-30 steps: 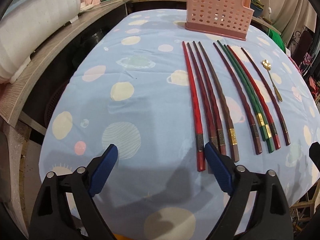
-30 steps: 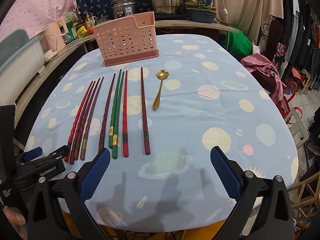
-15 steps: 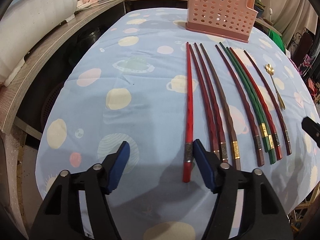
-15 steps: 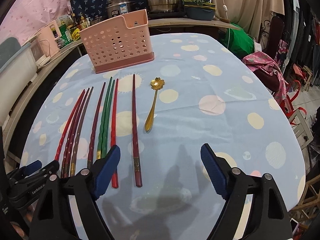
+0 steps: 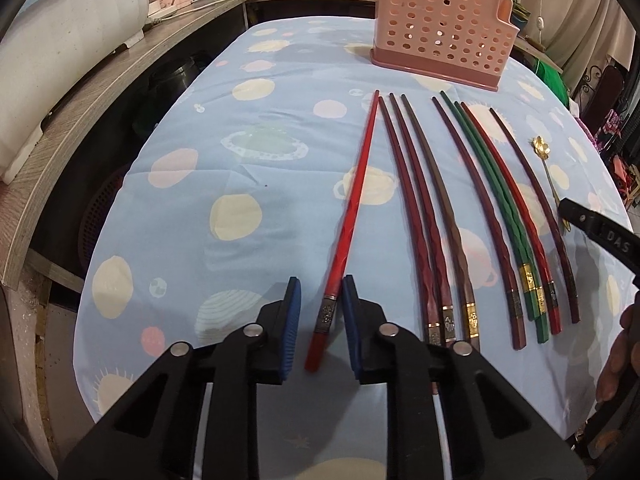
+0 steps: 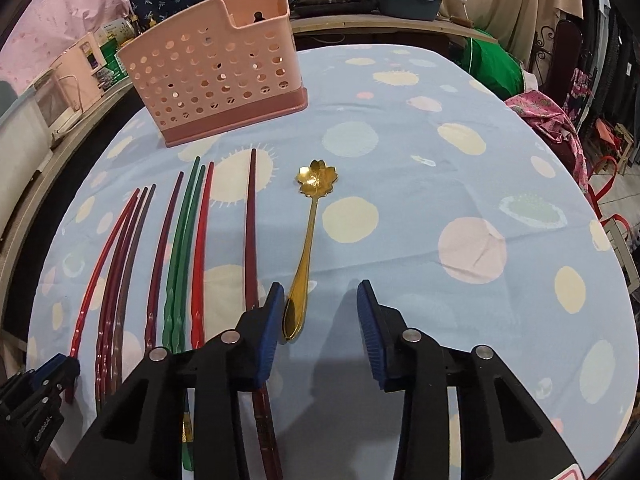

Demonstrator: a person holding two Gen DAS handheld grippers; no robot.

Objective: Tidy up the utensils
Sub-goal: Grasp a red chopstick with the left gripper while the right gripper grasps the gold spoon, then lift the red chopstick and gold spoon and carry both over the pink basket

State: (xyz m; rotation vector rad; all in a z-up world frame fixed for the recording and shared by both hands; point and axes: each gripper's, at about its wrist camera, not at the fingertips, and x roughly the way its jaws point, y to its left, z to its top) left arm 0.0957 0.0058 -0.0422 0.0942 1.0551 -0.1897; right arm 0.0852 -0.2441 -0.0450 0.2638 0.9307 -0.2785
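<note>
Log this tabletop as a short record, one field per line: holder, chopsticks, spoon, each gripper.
holder: pink perforated basket, upright at the far end
chopsticks: eight lying in a row
spoon: gold flower spoon, right of the row
left gripper: closing around bright red chopstick, small gaps remain
right gripper: closing, spoon handle beside its left pad

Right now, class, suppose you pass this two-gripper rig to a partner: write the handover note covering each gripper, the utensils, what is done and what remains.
Left gripper: jaws closing around the near end of the bright red chopstick; the pads do not yet press it.
Right gripper: jaws closing, the gold spoon handle just inside its left pad, not gripped.
Things: the other chopsticks lie in a row on the tablecloth; the pink holder stands at the far end.
Done: nothing visibly in the holder.
Left: finish both grips, then move the spoon and all the chopsticks into the holder.
</note>
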